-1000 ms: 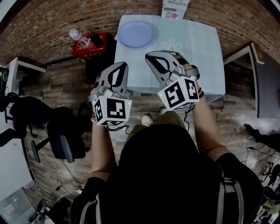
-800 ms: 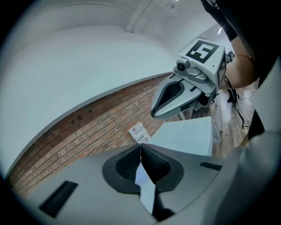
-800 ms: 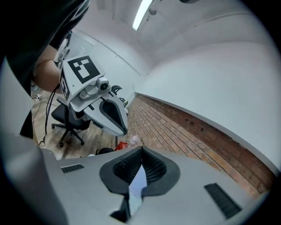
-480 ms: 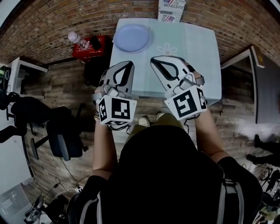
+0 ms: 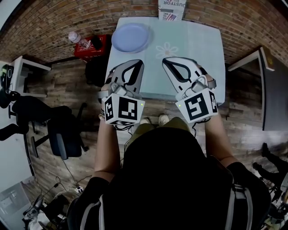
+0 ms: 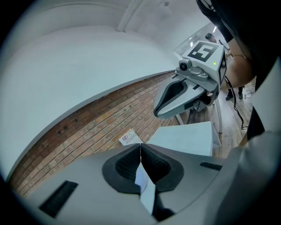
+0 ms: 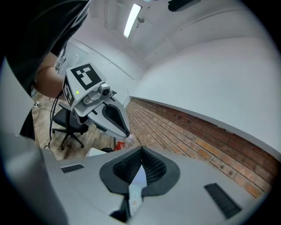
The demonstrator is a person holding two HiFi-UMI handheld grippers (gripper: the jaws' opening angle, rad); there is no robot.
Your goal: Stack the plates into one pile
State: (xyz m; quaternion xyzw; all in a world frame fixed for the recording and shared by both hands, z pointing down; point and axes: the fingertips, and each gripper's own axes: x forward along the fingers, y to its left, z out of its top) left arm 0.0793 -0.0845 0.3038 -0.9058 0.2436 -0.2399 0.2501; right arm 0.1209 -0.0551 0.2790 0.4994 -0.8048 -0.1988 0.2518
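Head view: I have both grippers raised side by side over the near edge of the table (image 5: 202, 58), which wears a pale blue cloth. The left gripper (image 5: 134, 64) hangs above the table's near-left part and the right gripper (image 5: 169, 62) above its near middle. The two are apart, each pointing toward the table's far side.

The plate (image 5: 130, 37), lilac-blue, lies flat on the table's far-left corner, well apart from both grippers. I cannot tell whether it is one plate or several stacked. A flower print (image 5: 167, 48) marks the cloth just right of the plate, toward the table's middle. A box (image 5: 171, 9) stands at the table's far edge, against the brick wall (image 5: 54, 22).

Left of the table, on the wooden floor (image 5: 81, 85), sits a red crate (image 5: 93, 48) with a bottle (image 5: 76, 38) at its left end. A black chair (image 5: 63, 134) stands farther left of the table and nearer to me.

Left gripper view: the jaws are pressed together tip to tip with nothing between them, and the table shows beyond them.

Right gripper view: these jaws too are closed on each other and empty, with the left gripper, the chair and the crate in sight beyond them, off the table's left side.
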